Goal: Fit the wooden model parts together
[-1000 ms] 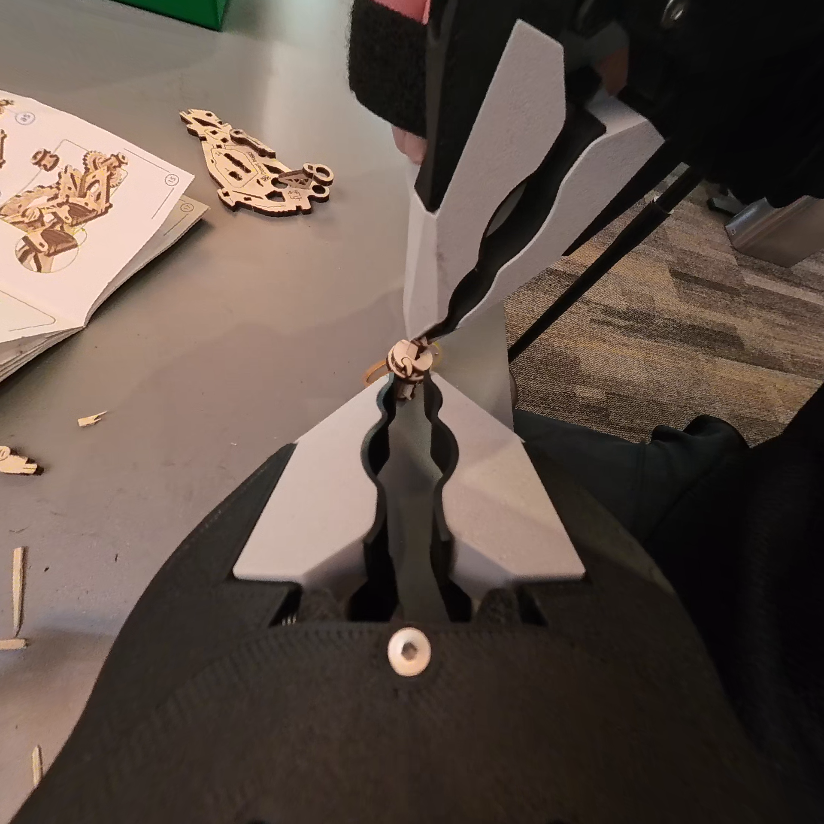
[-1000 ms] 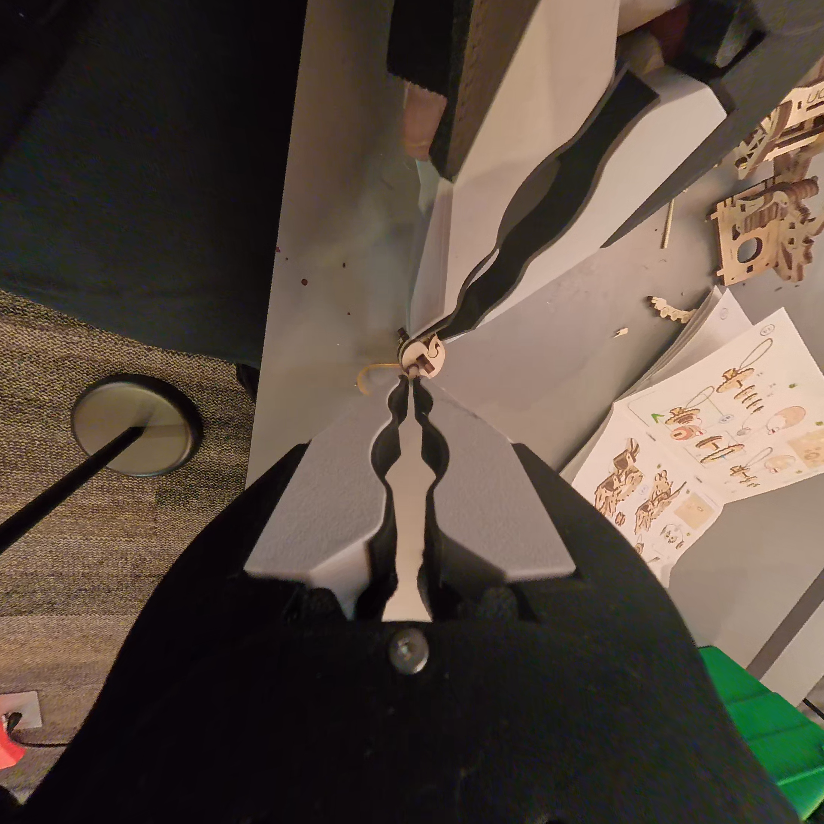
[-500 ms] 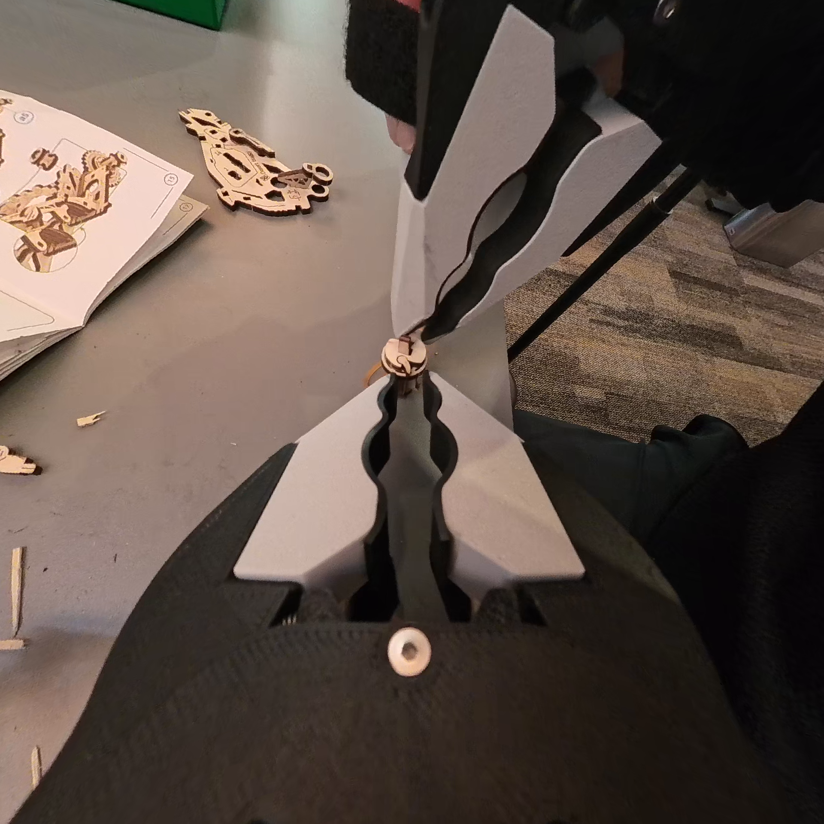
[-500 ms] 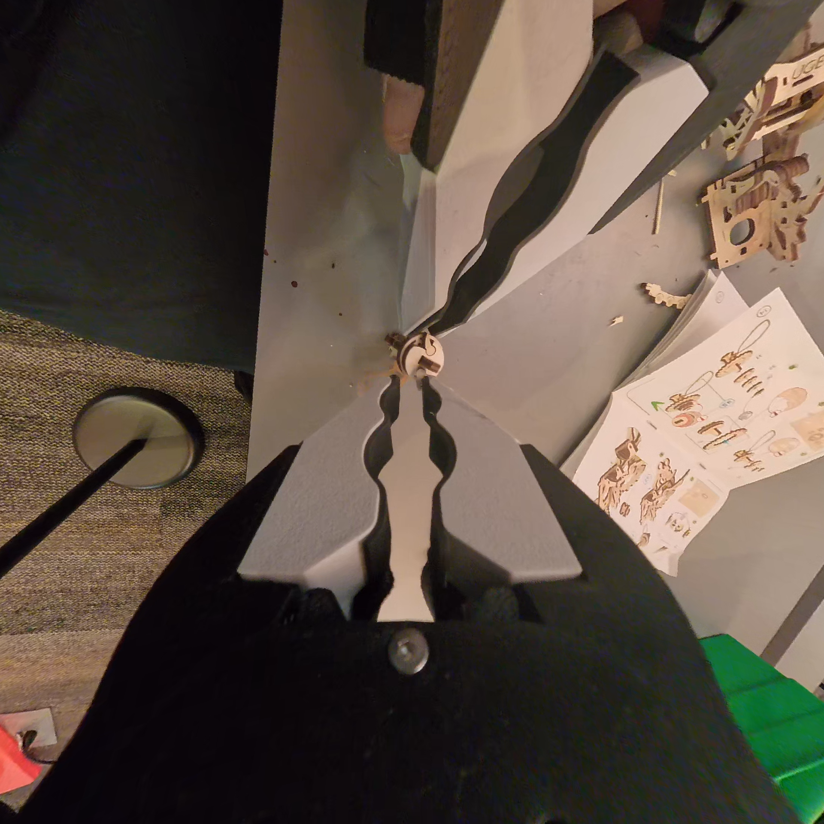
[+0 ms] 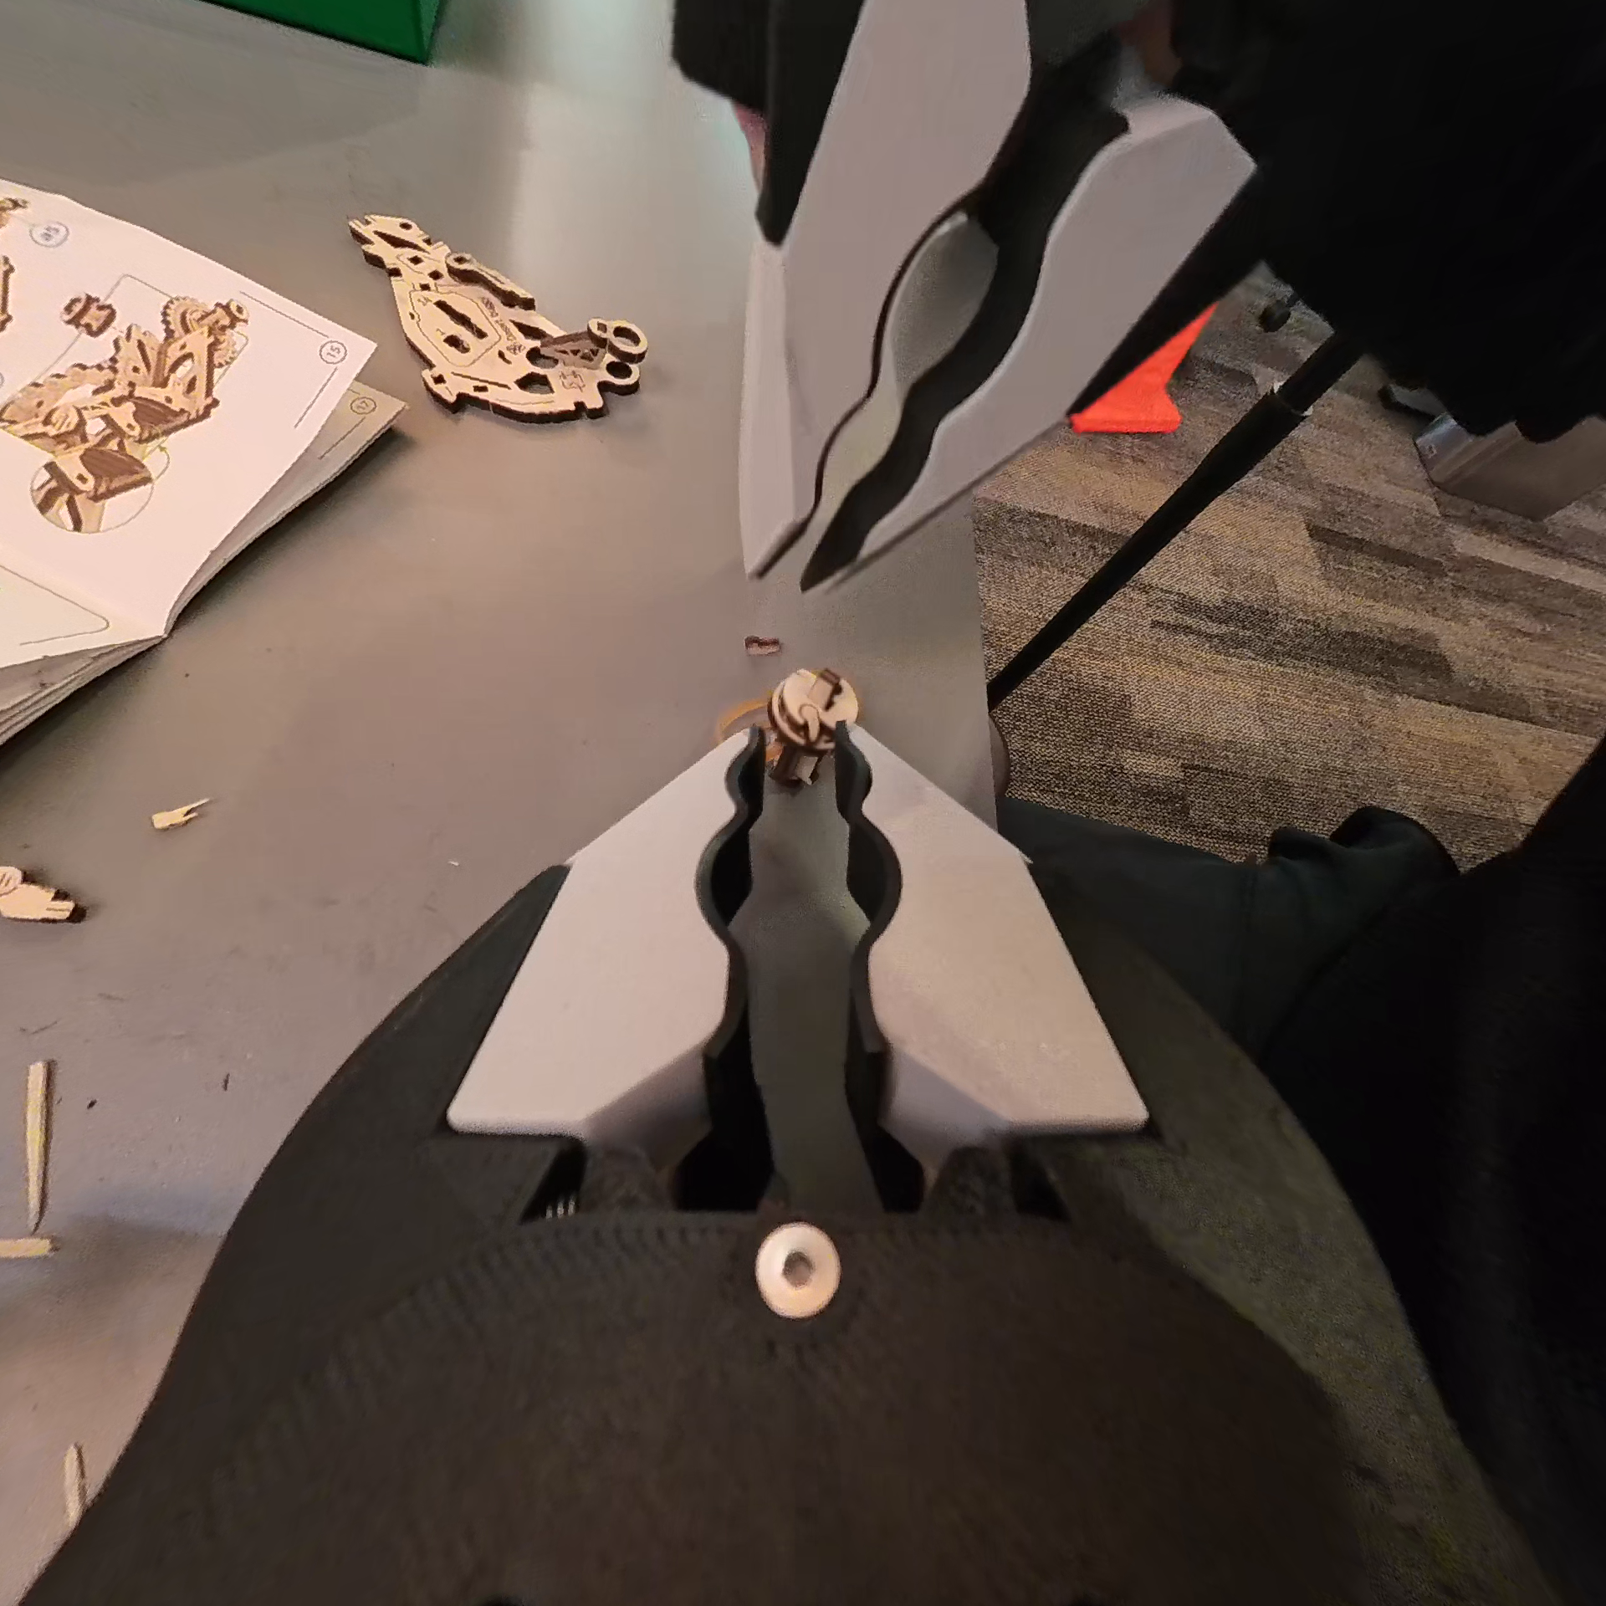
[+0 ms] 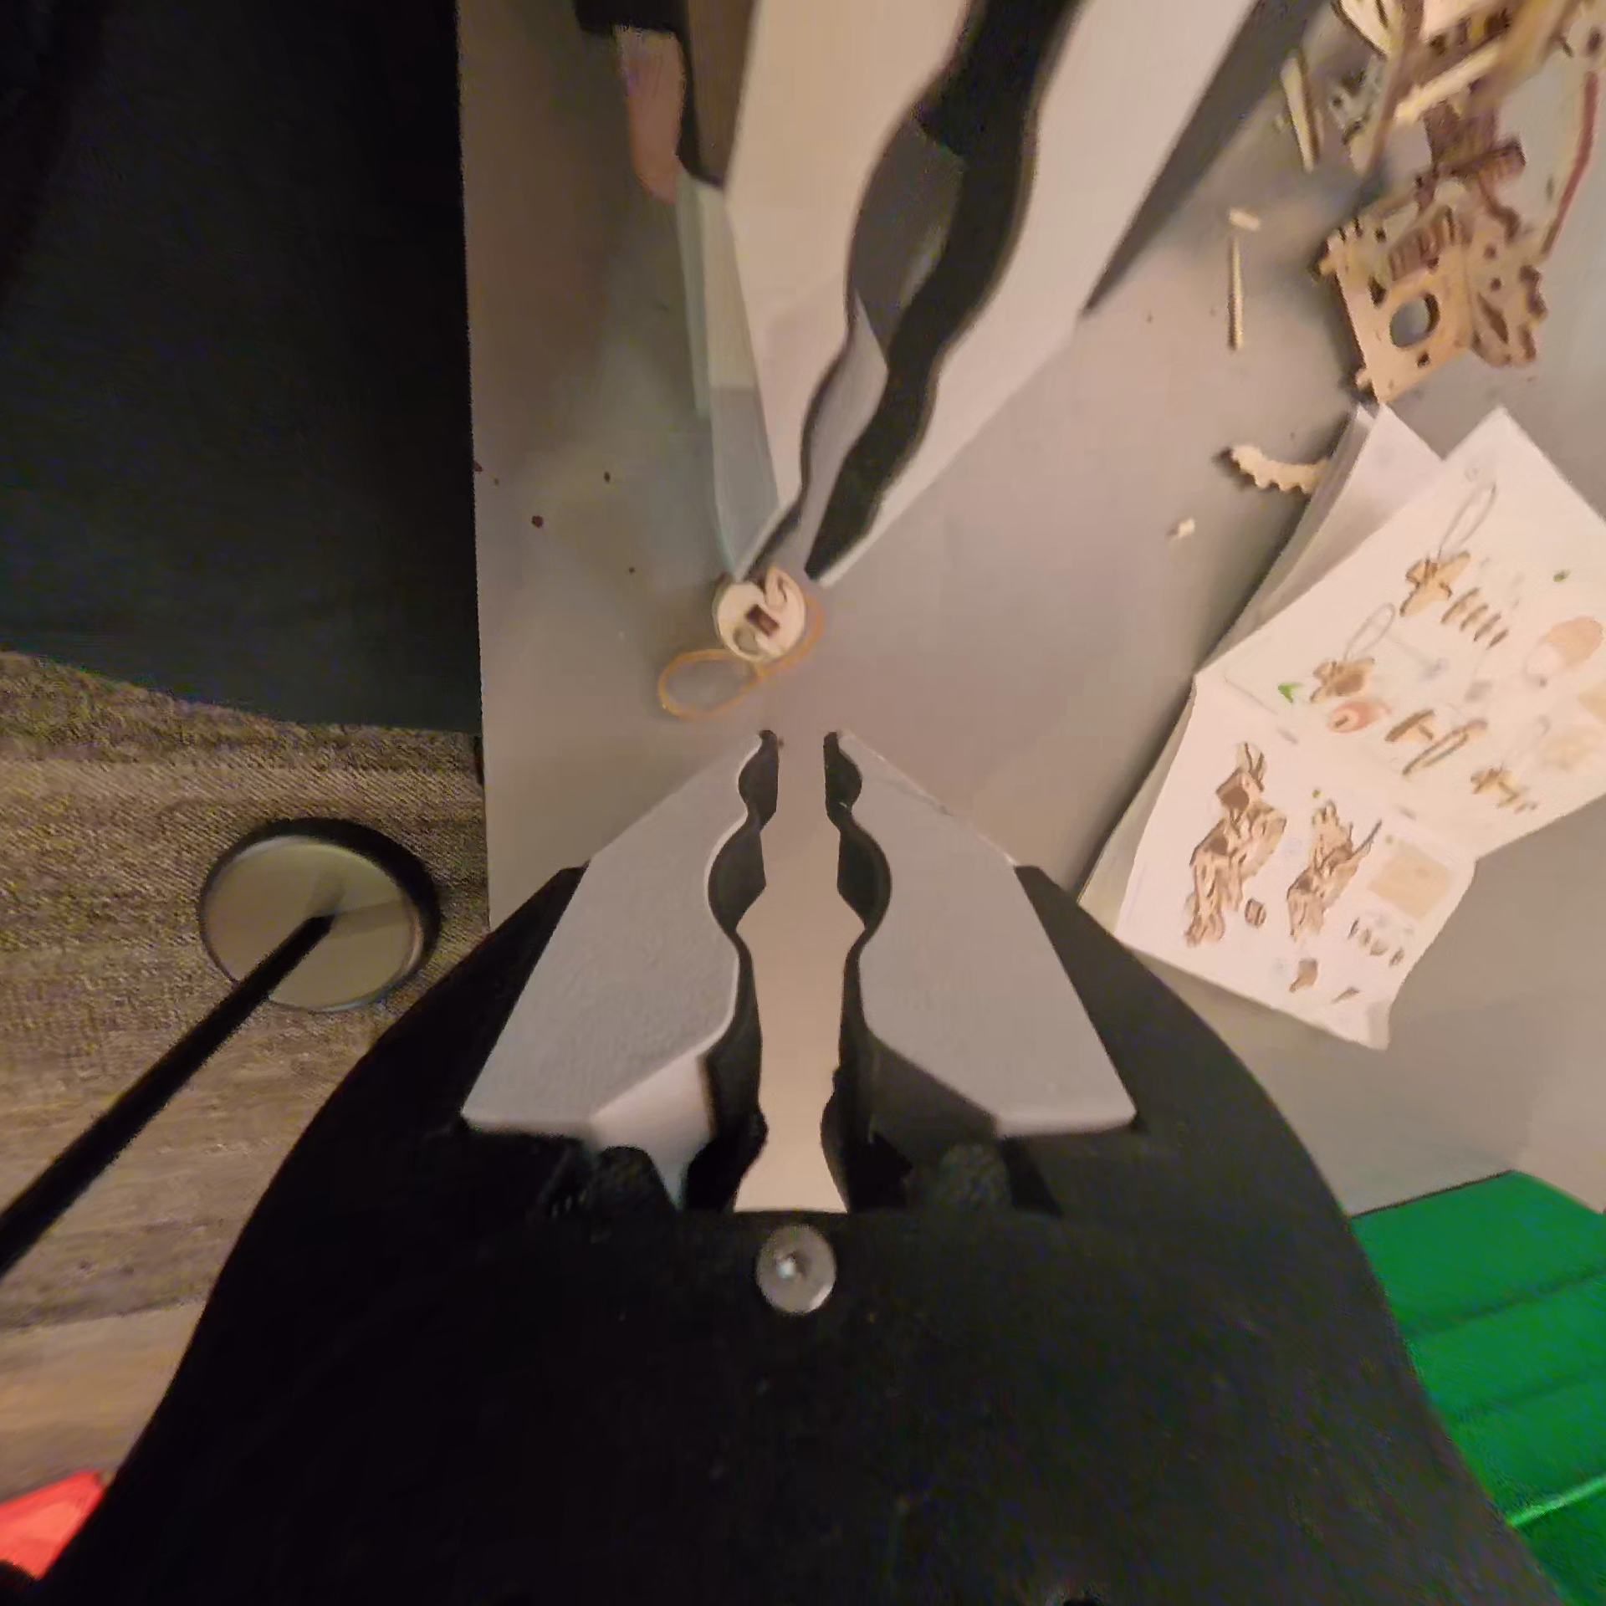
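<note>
So the left gripper (image 5: pixel 799 747) is pinching the small round wooden part (image 5: pixel 811 706) right at its fingertips, jaws closed down on the part's stem, holding it just above the grey worktop (image 5: pixel 487 660) near the edge. The right gripper (image 6: pixel 798 739) points at it from the opposite side, tips a little apart with nothing between them, and there's a clear gap between it and the part. In the left wrist view it comes in from the top, angled down. That view also shows a flat wooden model piece (image 5: pixel 500 335) lying farther back, an open instruction booklet (image 5: pixel 130 434) to the left, and a tiny dark wood chip (image 5: pixel 762 644) on the worktop just past the part. The right wrist view has stuff the other doesn't: a tan rubber band (image 6: pixel 726 673) looped under the part, a chunkier built-up wooden assembly (image 6: pixel 1434 261) top right, and a green box (image 6: pixel 1495 1356) at the lower right corner.
</note>
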`<action>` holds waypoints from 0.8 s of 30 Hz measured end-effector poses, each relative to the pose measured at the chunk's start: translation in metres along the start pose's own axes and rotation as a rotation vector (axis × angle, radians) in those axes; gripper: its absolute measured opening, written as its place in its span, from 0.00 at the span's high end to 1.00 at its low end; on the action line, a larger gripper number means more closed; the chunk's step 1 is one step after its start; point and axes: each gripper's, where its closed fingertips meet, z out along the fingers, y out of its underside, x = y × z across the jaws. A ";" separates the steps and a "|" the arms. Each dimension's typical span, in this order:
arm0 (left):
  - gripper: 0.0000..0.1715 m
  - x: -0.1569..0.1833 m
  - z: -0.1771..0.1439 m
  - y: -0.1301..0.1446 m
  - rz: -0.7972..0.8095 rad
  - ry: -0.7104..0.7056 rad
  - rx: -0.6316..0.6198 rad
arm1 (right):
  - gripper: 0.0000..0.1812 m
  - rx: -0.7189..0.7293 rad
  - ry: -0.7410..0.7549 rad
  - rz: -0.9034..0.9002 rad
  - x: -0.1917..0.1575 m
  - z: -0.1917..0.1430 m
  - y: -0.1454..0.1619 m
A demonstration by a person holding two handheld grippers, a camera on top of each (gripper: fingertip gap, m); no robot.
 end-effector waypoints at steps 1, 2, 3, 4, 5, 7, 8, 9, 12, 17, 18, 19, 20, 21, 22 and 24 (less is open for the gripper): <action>0.91 0.000 -0.001 0.000 0.000 -0.003 0.000 | 0.96 0.011 0.005 0.033 0.001 -0.001 0.003; 0.90 0.000 -0.002 0.000 -0.001 -0.005 0.001 | 0.96 0.022 0.006 0.066 0.000 -0.001 0.006; 0.90 0.000 -0.003 0.000 -0.003 -0.005 0.001 | 0.97 0.032 0.008 0.097 -0.001 0.001 0.010; 0.90 0.000 -0.003 0.000 -0.004 -0.004 -0.001 | 0.97 0.041 0.020 0.130 0.000 0.003 0.013; 0.90 0.000 -0.004 0.001 -0.004 -0.005 -0.002 | 0.98 0.058 0.024 0.171 0.000 0.005 0.016; 0.89 0.001 -0.004 0.002 -0.007 -0.005 -0.005 | 0.98 0.127 0.003 0.259 -0.001 0.010 0.017; 0.88 0.001 -0.004 0.002 -0.008 -0.006 -0.006 | 0.99 0.146 -0.004 0.308 -0.001 0.013 0.019; 0.88 0.002 -0.004 0.002 -0.008 -0.008 -0.008 | 0.98 0.156 -0.014 0.349 -0.003 0.016 0.020; 0.88 0.002 -0.007 0.002 -0.009 -0.015 -0.006 | 0.97 0.226 -0.036 0.460 -0.009 0.018 0.014; 0.88 0.005 -0.007 0.005 -0.016 -0.014 -0.010 | 0.96 0.242 0.016 0.579 -0.011 0.027 0.012; 0.88 0.005 -0.007 0.005 -0.016 -0.012 -0.010 | 0.97 0.241 0.036 0.592 -0.010 0.027 0.013; 0.88 0.006 -0.007 0.005 -0.015 -0.011 -0.010 | 0.99 0.240 0.050 0.598 -0.010 0.027 0.013; 0.88 0.007 -0.007 0.004 -0.013 -0.012 -0.009 | 1.00 0.241 0.065 0.606 -0.010 0.027 0.013; 0.88 0.007 -0.007 0.004 -0.012 -0.013 -0.007 | 1.00 0.245 0.075 0.616 -0.009 0.028 0.013; 0.88 0.007 -0.007 0.004 -0.012 -0.014 -0.005 | 1.00 0.250 0.080 0.623 -0.009 0.028 0.012; 0.88 0.007 -0.008 0.003 -0.011 -0.020 0.000 | 1.00 0.251 0.101 0.636 -0.006 0.026 0.016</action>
